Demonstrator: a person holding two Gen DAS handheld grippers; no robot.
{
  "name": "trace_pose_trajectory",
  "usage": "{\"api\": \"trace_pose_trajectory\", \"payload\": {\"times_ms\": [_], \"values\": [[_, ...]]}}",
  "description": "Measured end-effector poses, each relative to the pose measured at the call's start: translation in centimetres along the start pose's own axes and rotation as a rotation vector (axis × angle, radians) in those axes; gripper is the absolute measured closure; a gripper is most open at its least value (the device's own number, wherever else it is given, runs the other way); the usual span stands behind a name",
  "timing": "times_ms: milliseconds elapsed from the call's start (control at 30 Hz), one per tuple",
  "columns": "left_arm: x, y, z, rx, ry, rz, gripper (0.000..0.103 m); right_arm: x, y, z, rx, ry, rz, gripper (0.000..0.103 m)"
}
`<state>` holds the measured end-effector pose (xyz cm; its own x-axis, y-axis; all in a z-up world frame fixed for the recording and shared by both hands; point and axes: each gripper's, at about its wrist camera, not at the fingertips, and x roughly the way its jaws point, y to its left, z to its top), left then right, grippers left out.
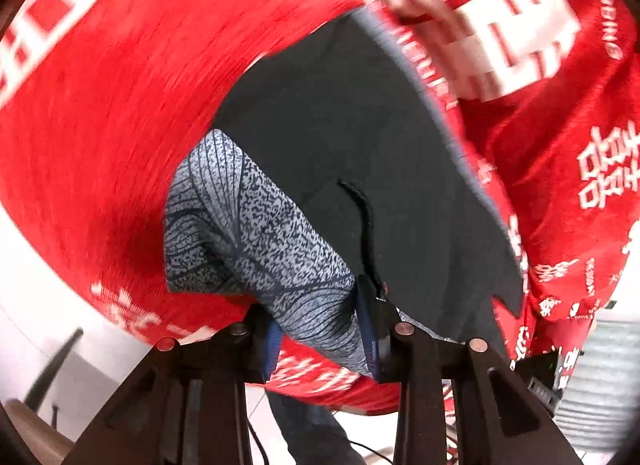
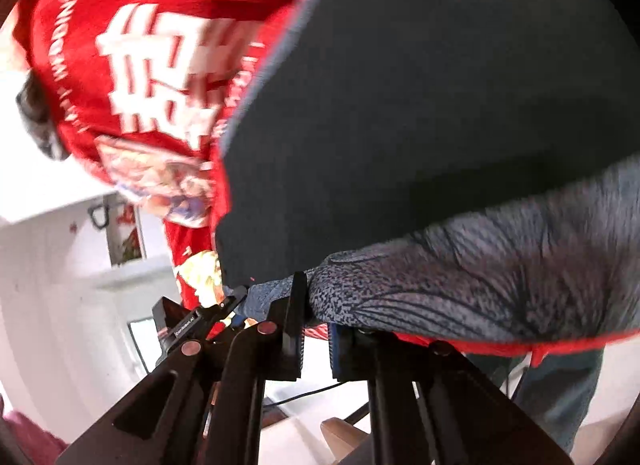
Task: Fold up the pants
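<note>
One pair of pants (image 1: 256, 233), two grippers. The left gripper (image 1: 324, 339) has its jaws clamped on patterned fabric at frame bottom. The right gripper (image 2: 316, 339) likewise pinches it (image 2: 480, 285).

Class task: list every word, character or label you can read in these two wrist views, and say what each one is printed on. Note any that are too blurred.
"WEDDING": white letters along the edge of the red cloth, beside its large characters.
Large white Chinese characters on the red cloth: seemingly double-happiness signs, motion-blurred.
Small white label on the black device: too small to read.
Pants: leaf pattern only, no text.
</note>
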<state>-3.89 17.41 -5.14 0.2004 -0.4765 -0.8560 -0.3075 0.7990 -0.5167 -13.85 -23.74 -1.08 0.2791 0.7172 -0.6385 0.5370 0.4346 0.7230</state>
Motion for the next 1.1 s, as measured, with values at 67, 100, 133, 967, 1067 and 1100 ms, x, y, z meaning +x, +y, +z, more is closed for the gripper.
{"api": "trace_pose_trajectory", "payload": {"times_ms": [67, 100, 133, 967, 1067, 1100], "values": [[-1.4, -2.8, 1.5, 0.024, -0.047, -0.019, 0.068, -1.3, 2.6, 2.3, -0.060, 0.002, 0.004, 0.093], [-1.7, -3.9, 2.2, 0.036, -0.065, -0.020, 0.068, -1.7, 3.6, 3.4, -0.084, 0.003, 0.006, 0.093], [-1.9, -4.9, 3.1, 0.051, -0.085, -0.018, 0.068, -2.2, 4.8, 4.7, -0.111, 0.003, 0.012, 0.093], [4.9, -14.2, 14.1, 0.287, -0.292, 0.437, 0.019, 4.5, 7.3, 25.1, -0.209, 0.058, -0.170, 0.035], [6.4, -15.3, 12.3, 0.355, -0.226, 0.462, 0.019, 1.3, 7.7, 23.8, -0.234, 0.018, -0.178, 0.035], [7.4, -16.0, 11.1, 0.387, -0.190, 0.458, 0.019, 0.2, 7.5, 23.3, -0.234, 0.006, -0.197, 0.035]]}}
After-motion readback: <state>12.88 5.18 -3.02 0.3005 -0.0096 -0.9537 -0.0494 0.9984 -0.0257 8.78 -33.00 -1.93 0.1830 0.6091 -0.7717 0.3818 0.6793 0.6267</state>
